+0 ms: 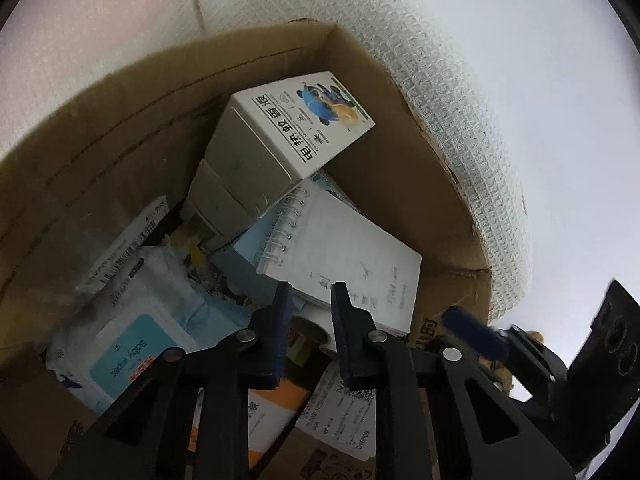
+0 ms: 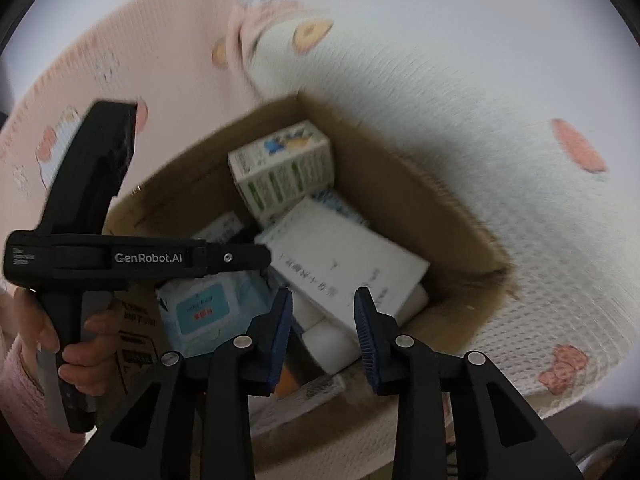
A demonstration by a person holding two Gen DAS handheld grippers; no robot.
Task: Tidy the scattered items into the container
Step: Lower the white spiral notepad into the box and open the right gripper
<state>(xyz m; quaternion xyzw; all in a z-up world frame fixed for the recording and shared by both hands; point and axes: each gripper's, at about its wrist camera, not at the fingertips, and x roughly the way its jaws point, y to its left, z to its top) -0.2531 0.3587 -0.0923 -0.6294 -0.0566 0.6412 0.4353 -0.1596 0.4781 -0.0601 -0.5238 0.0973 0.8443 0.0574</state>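
Observation:
An open cardboard box [image 1: 404,188] holds several items. A white carton with a blue cartoon print [image 1: 304,128] leans at the back. A spiral notebook [image 1: 348,256] lies below it, and a blue pack of wet wipes [image 1: 136,344] sits at the left. My left gripper [image 1: 310,300] hangs over the box's near side, jaws almost together with nothing between them. My right gripper [image 2: 323,304] is open and empty above the notebook [image 2: 348,264] and a white roll [image 2: 332,344]. A hand in a pink sleeve [image 2: 76,344] holds the left gripper's black body [image 2: 148,258] at the box's left.
The box [image 2: 404,200] rests on a white waffle-weave blanket [image 1: 460,100] with pink and orange prints, and pink fabric [image 2: 132,60] lies behind it. Papers and a printed label [image 1: 344,412] lie at the box's near end. The right gripper's blue pad [image 1: 474,334] shows beside the box's near right corner.

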